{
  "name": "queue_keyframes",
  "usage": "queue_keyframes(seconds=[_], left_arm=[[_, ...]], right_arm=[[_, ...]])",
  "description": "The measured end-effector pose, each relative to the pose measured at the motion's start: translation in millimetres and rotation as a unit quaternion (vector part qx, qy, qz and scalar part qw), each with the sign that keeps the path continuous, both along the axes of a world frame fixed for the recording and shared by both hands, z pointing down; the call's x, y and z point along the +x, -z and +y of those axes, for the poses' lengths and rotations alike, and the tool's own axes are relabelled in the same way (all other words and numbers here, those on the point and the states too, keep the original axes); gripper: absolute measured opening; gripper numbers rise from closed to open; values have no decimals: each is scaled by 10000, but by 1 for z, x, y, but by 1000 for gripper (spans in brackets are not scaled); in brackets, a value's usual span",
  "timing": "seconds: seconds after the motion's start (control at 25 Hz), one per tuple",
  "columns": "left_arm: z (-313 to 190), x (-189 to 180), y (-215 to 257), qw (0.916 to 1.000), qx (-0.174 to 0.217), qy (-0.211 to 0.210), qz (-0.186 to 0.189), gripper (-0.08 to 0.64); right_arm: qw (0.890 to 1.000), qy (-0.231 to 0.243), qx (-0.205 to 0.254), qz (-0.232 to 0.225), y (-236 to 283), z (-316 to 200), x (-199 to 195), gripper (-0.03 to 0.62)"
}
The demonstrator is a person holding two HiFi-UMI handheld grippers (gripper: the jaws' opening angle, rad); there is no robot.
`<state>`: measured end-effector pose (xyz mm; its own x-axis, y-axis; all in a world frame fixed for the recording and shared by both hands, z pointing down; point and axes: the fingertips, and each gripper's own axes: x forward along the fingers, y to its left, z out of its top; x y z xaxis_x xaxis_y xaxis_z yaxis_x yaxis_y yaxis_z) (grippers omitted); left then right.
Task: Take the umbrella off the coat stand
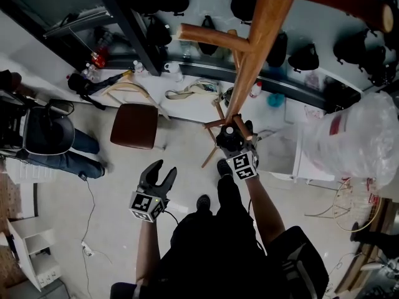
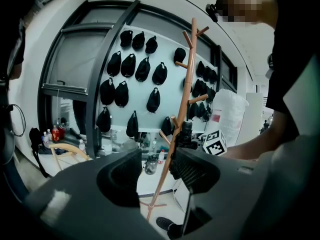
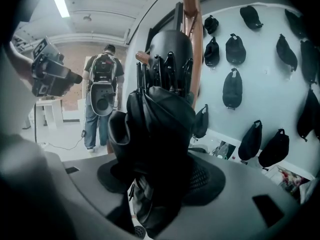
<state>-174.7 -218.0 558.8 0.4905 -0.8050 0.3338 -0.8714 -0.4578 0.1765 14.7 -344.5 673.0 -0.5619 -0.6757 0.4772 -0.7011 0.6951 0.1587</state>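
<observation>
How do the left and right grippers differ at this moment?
The left gripper is empty, jaws apart; the right gripper has its jaws on the folded umbrella. The left gripper hangs clear of the coat stand; the right gripper is right beside it. Both point toward the stand.

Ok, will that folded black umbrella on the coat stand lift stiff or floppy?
Probably stiff along its core: rib tips and a hard cap show at the umbrella's top. The loose fabric bulging between the right gripper's fingers will likely squash and may slip. It looks compact, so probably light, though it could snag on the coat stand.
</observation>
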Motion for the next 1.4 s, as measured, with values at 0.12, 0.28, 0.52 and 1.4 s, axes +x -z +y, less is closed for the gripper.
queue_keyframes(seconds=[0.12,0.28,0.52,1.4], left_arm=[[4,0,0,10000,13,-3,42,215],[9,0,2,10000,50,10,48,215],[12,-8,7,9999,126,96,47,212],[10,-12,8,9997,182,21,146,209]], right_arm=[[10000,-11,14,65,4,1,1,256],[10000,-6,32,73,12,3,4,253],[9999,21,92,138,20,2,4,249],[9990,-80,302,321,46,-1,5,245]])
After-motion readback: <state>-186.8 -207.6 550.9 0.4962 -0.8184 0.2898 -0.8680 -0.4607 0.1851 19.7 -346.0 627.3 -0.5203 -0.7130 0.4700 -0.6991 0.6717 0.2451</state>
